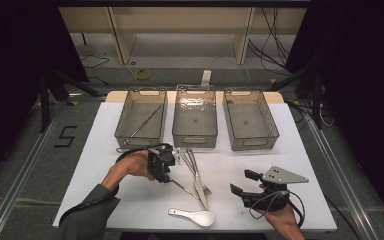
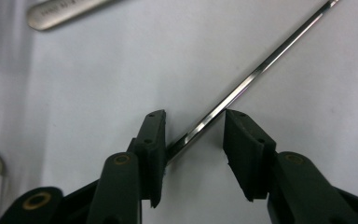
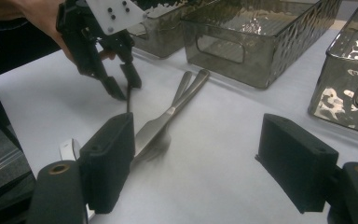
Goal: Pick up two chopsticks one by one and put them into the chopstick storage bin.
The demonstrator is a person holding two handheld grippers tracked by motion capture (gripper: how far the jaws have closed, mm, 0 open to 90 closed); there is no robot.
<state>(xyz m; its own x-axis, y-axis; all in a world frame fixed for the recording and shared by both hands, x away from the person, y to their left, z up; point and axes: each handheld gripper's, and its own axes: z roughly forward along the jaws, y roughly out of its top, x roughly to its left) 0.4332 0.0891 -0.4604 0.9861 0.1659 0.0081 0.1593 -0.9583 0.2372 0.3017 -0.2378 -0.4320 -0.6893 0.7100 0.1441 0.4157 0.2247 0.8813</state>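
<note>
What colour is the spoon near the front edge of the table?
White; the spoon shows best in the high view.

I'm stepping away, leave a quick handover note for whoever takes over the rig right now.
Left gripper: fingers either side of a thin metal chopstick on the table, not yet clamped.
Right gripper: open, holding nothing, near the table's front right.
Things: knife and fork crossed mid-table, white spoon at the front edge.
Done: one chopstick already lies in the left bin.
Left: probably close on this chopstick and bin it, then sort the remaining cutlery.
</note>
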